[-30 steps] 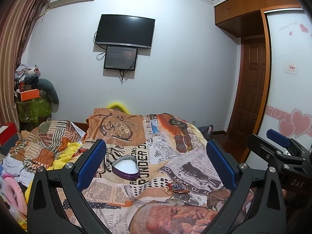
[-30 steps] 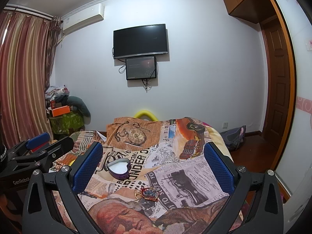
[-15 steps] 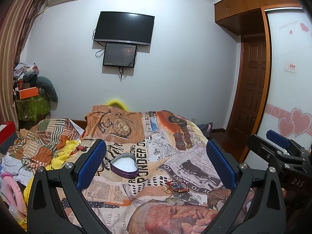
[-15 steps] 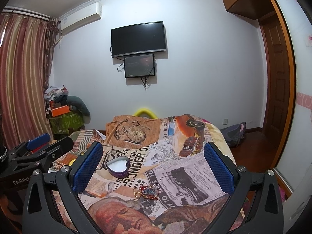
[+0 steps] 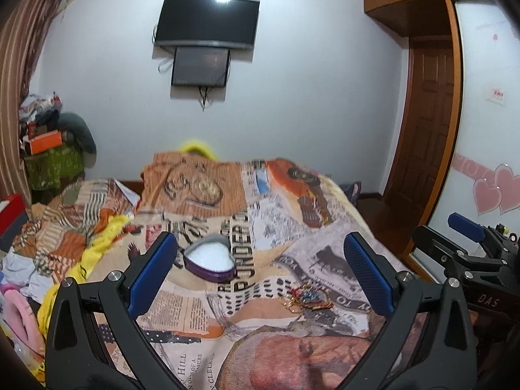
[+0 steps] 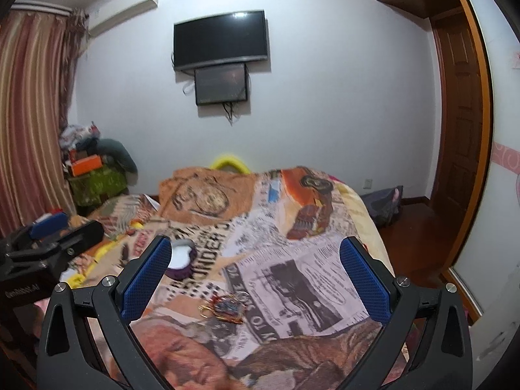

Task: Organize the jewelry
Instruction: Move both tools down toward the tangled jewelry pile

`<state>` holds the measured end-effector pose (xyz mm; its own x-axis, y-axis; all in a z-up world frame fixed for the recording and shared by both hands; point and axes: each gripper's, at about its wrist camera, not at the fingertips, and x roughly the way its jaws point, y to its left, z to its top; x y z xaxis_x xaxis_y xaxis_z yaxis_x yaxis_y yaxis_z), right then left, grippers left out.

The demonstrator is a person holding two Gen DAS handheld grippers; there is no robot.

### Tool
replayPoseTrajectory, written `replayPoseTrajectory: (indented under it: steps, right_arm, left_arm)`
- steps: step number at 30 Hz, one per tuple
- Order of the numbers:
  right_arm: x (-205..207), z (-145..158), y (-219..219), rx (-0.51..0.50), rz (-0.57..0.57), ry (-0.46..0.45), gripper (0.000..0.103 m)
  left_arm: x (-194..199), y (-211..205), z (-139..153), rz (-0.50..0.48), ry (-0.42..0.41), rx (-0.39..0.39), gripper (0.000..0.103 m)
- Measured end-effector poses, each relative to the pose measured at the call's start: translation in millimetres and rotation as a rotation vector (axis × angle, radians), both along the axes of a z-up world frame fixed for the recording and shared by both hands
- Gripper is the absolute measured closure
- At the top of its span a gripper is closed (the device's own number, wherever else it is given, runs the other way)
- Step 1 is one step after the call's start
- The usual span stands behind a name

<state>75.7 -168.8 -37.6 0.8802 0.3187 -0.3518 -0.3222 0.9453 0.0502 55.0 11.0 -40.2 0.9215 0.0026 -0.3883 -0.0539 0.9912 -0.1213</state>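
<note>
We have the left gripper point(image 5: 260, 271) spread wide with nothing between its blue pads point(image 5: 152, 274), hovering over the bed. Right gripper point(image 6: 255, 274) is likewise splayed and empty-handed, to the right of the left one; each shows in the other's view. Readable writing: "DAS" on the right gripper body in the left view, a partly legible "GenRobot.AI"-style mark on the left gripper body in the right view.

The jewelry piece point(image 5: 307, 297) — a small multicoloured beaded item with gold rings — lies flat on the bedspread point(image 5: 292, 227), near side, right of centre in the left view and just left of centre point(image 6: 224, 308) in the right view. The heart-shaped box point(image 5: 209, 261), purple wall with white inside, sits open farther back and left of it, apart from it.

Bedspread print reads "PONDER", "HILL" and "TO" among newsprint blocks; the rest is too blurred. Bed's right edge drops to wood floor by the door point(image 5: 429, 123); left edge runs into piled clothes point(image 5: 65, 227). Bare cover surrounds the jewelry on all sides.
</note>
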Motion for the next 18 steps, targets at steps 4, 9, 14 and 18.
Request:
replayPoseTrajectory:
  steps: [4, 9, 14, 18]
  right_arm:
    - [20.9, -19.8, -4.7, -0.035, -0.026, 0.063, 0.0]
    - [42.7, -41.1, -12.1, -0.077, -0.03, 0.158, 0.0]
    - [62.1, -62.0, -15.9, -0.111, 0.0, 0.258, 0.004]
    - [77.0, -74.0, -10.8, -0.154, 0.058, 0.309, 0.019]
  left_arm:
    - [24.6, 4.4, -23.4, 0.017, 0.083, 0.003, 0.0]
    - [57.5, 5.2, -58.0, 0.014, 0.198, 0.052, 0.0]
    - [85.0, 11.0, -90.4, -0.048, 0.32, -0.005, 0.011]
    - [103.1, 12.8, -109.8, -0.088, 0.393, -0.032, 0.021]
